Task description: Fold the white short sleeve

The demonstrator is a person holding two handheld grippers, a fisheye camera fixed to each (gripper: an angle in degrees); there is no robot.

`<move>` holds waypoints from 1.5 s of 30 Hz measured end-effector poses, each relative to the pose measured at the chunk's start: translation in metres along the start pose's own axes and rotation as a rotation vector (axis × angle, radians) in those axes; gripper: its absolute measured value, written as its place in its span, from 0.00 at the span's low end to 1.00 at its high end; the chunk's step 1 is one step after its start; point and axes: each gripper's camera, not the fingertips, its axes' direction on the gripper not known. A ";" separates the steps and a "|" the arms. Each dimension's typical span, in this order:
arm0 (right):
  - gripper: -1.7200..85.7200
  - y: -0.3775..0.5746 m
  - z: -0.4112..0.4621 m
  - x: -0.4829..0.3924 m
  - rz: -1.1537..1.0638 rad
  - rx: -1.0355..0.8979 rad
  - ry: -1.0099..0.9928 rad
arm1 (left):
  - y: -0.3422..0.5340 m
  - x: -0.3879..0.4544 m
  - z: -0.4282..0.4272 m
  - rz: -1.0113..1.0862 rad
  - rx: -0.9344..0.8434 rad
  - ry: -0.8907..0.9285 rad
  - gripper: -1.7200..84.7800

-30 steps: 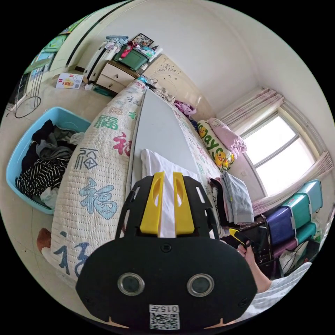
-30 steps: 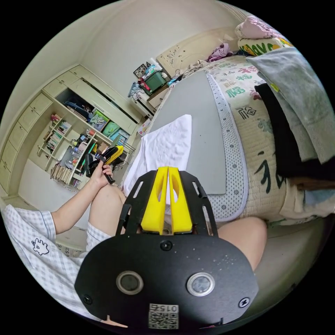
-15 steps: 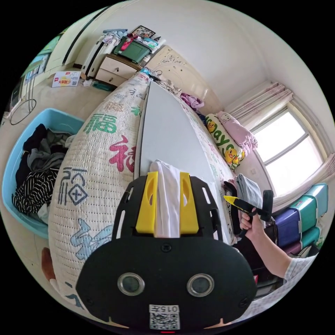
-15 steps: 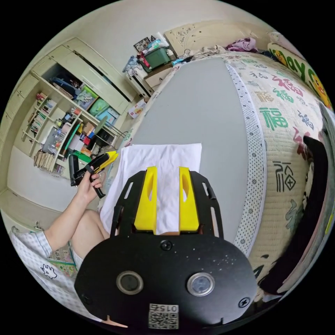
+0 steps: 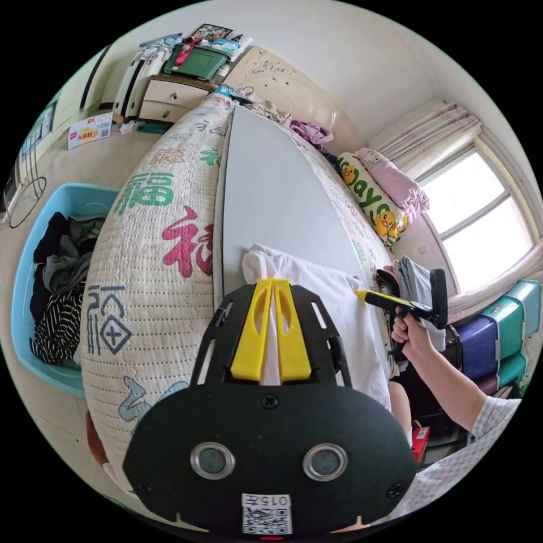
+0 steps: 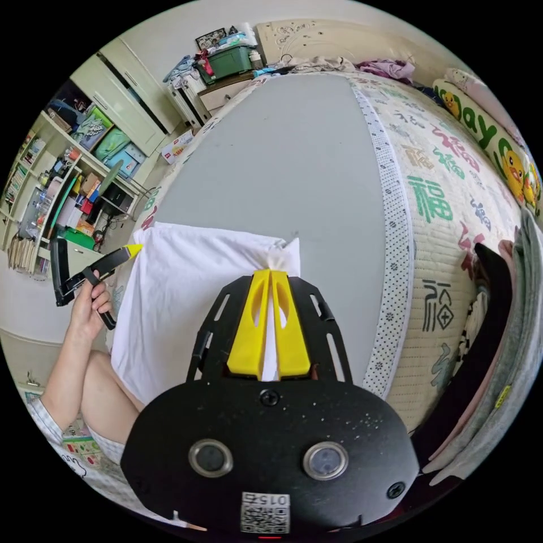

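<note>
Left gripper view looks down the length of a bed, where the white short sleeve [image 5: 334, 305] lies on a grey board [image 5: 271, 198] that rests on the quilted bedspread [image 5: 153, 249]. The left gripper [image 5: 272, 283] has its yellow jaws drawn together on a bunched corner of the white cloth at the board's near edge, both jaws pressing on it. Across the garment, the right gripper [image 5: 362, 294] sits in a person's hand [image 5: 408, 332], its yellow tip touching the opposite corner of the shirt. A blue basket [image 5: 34, 283] of dark clothes stands on the floor beside the bed, and a small stack of folded clothes [image 5: 410, 277] lies near the window side.

Right gripper view shows the same shirt [image 6: 181, 294] spread over the near end of the grey board [image 6: 283, 158], its lower part hanging off the edge toward the person's leg. The right gripper [image 6: 271, 278] is clamped with both jaws on a gathered corner of the white cloth. At the far corner the left gripper [image 6: 133, 249], held in a hand [image 6: 90, 300], meets the fabric's edge. Folded dark and grey garments [image 6: 498, 350] lie piled on the bedspread [image 6: 441, 186] to one side.
</note>
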 end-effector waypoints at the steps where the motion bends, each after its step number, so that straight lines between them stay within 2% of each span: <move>1: 0.01 0.000 -0.004 -0.003 -0.011 0.017 0.036 | -0.004 0.003 -0.006 0.004 0.028 0.015 0.01; 6: 0.01 -0.005 -0.010 0.001 0.046 0.048 0.029 | -0.019 0.026 -0.014 0.059 0.055 -0.057 0.01; 8: 0.01 -0.009 0.008 0.012 0.102 -0.051 -0.026 | -0.027 0.027 -0.001 0.048 -0.010 -0.081 0.01; 12: 0.03 0.005 -0.010 0.029 0.212 -0.019 -0.145 | -0.032 0.021 -0.036 -0.010 0.130 0.065 0.02; 14: 0.05 0.030 -0.033 0.027 0.137 0.016 -0.237 | -0.040 0.030 -0.067 0.008 0.192 0.153 0.02; 16: 0.06 0.059 -0.048 0.022 0.068 0.033 -0.272 | -0.044 0.047 -0.084 0.063 0.182 0.154 0.02; 19: 0.07 0.114 -0.060 0.009 -0.034 0.009 -0.297 | -0.062 0.076 -0.089 0.072 0.014 0.151 0.02; 20: 0.08 0.134 -0.059 0.004 -0.066 -0.014 -0.285 | -0.078 0.095 -0.087 0.115 -0.084 0.182 0.02; 22: 0.09 0.159 -0.054 0.000 -0.066 -0.063 -0.246 | -0.098 0.132 -0.095 0.200 -0.154 0.179 0.02; 27: 0.09 0.202 -0.050 -0.003 0.041 -0.074 -0.199 | -0.094 0.206 -0.118 0.384 -0.283 -0.019 0.03; 29: 0.09 0.209 -0.051 -0.004 0.061 -0.078 -0.240 | -0.085 0.212 -0.104 0.389 -0.399 -0.148 0.03; 32: 0.08 0.207 -0.049 -0.002 0.073 -0.100 -0.279 | -0.085 0.225 -0.072 0.419 -0.589 -0.189 0.04; 37: 0.04 0.200 -0.058 -0.004 0.060 -0.103 -0.260 | -0.099 0.250 -0.031 0.455 -0.761 -0.283 0.09; 41: 0.01 0.207 -0.074 -0.007 0.034 -0.073 -0.190 | -0.109 0.256 -0.011 0.471 -0.882 -0.292 0.04; 45: 0.01 0.222 -0.086 0.013 0.119 -0.060 -0.291 | -0.107 0.274 -0.021 0.543 -0.890 -0.289 0.02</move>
